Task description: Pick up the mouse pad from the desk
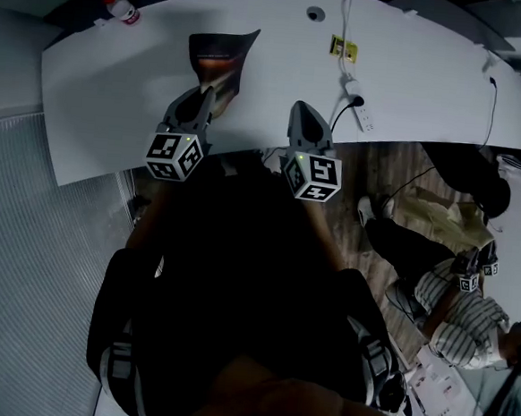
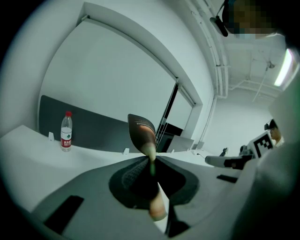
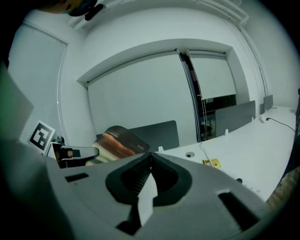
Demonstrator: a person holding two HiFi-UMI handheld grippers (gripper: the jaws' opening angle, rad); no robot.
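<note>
White desk (image 1: 431, 90) — bottle (image 1: 121, 9), pwr strip (image 1: 361, 112)

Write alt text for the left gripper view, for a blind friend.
The left claw is shut on a dark mouse pad, which curls upward past its tips. Beyond lies a white desk, with a red-capped water bottle standing on it at the left.

Seen from above, the left claw (image 1: 203, 95) covers the near end of the mouse pad (image 1: 220, 60); in its own view the pad's nearest strip is a blur. Print on the bottle (image 2: 66, 131) left of that claw and on the yellow tag (image 1: 343, 48) beyond the right claw (image 1: 304, 113) is too small to read.
</note>
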